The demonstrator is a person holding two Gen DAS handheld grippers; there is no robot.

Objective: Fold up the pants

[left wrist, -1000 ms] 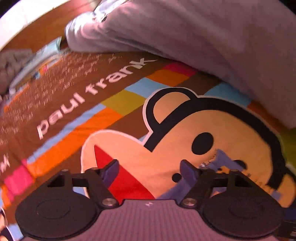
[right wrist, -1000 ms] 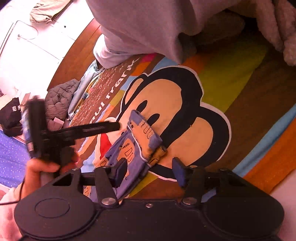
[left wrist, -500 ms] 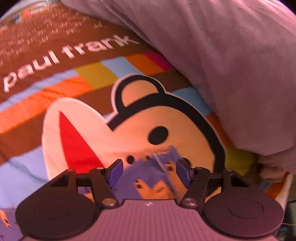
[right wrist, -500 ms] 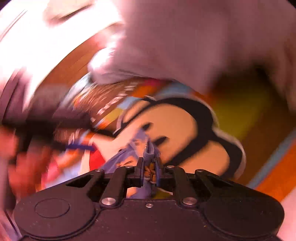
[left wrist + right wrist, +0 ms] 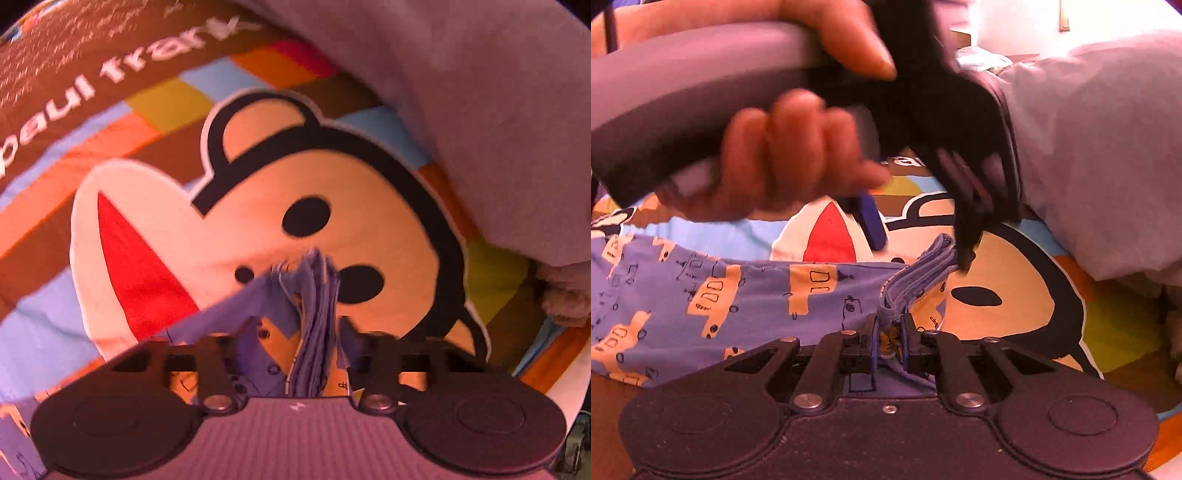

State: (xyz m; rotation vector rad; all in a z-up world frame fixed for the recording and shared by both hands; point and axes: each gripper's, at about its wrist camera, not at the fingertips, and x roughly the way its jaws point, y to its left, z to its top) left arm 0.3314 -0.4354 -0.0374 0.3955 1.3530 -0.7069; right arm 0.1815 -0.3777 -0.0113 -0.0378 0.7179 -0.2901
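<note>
The pants (image 5: 701, 291) are small, blue with tan truck prints, and lie on a bedspread with a big monkey face (image 5: 1008, 291). My right gripper (image 5: 889, 341) is shut on the bunched hem of the pants. My left gripper (image 5: 295, 332) is open, its fingers on either side of the same bunched hem (image 5: 317, 317). In the right wrist view the left gripper (image 5: 923, 243) comes down from above onto the hem, held by a hand (image 5: 783, 151); one finger (image 5: 966, 236) touches the hem's far end.
A grey-lilac quilt (image 5: 480, 110) is heaped on the right side of the bed, also in the right wrist view (image 5: 1108, 155). The bedspread bears "paul frank" lettering (image 5: 74, 92) at the left.
My right gripper stays shut on the hem and has swung round to face along the pants. My left gripper has moved down over the hem, so the cloth now stands between its open fingers.
</note>
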